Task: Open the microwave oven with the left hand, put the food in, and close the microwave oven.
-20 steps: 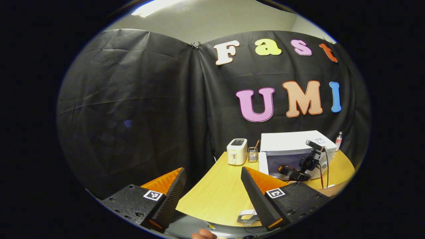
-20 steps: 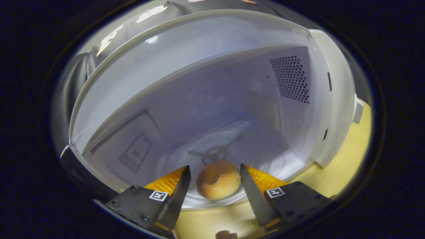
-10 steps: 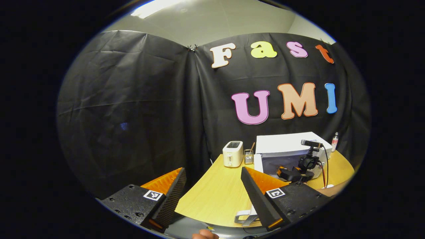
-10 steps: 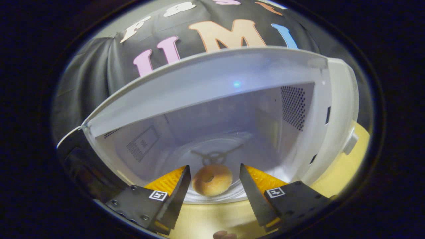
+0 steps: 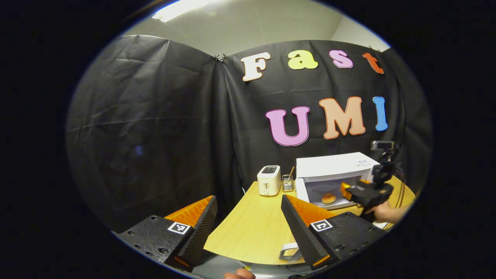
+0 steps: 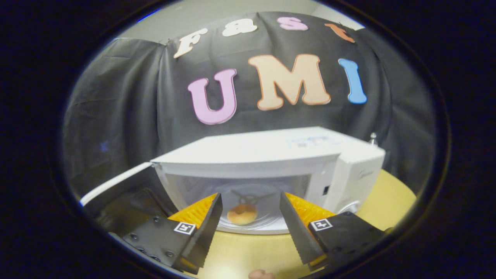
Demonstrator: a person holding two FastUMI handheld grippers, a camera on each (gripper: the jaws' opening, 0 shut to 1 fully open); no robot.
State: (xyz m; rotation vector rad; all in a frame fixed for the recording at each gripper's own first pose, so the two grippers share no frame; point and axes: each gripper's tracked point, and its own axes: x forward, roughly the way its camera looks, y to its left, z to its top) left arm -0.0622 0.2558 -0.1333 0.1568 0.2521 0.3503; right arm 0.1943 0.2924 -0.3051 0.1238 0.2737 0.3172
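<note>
Microwave oven (image 6: 271, 155) is my landmark; it stands open on the yellow table (image 5: 255, 224) with its door (image 6: 116, 182) swung out to its left side. The food, a ring-shaped doughnut (image 6: 242, 214), lies on the glass turntable (image 6: 255, 224) inside the cavity, near the front, touching neither wall. My right gripper (image 6: 251, 228) hangs just in front of the cavity mouth, fingers spread wide with nothing between them, the doughnut sitting beyond the tips; I judge the placing done and this gripper clear of the door's swing on the cavity side. In the left gripper view I see it at the oven's right front corner, a hand (image 5: 381, 212) beneath it. My left gripper (image 5: 250, 232) is well apart from the oven, out past the table's near edge, fingers spread and empty; I read this as a waiting pose, since closing falls to it. To the oven's left, just beside the open door, stand a small wire holder (image 5: 287, 183) with sticks in it and a white toaster (image 5: 268, 180); they look close to the door but I cannot tell whether they touch it. A small bottle (image 6: 372, 138) peeks up behind the oven's right rear. A metal clip-like piece (image 5: 288, 252) lies at the table's near edge, far from the oven. Main obstacle for closing, as I judge it: the right gripper parked before the opening.
</note>
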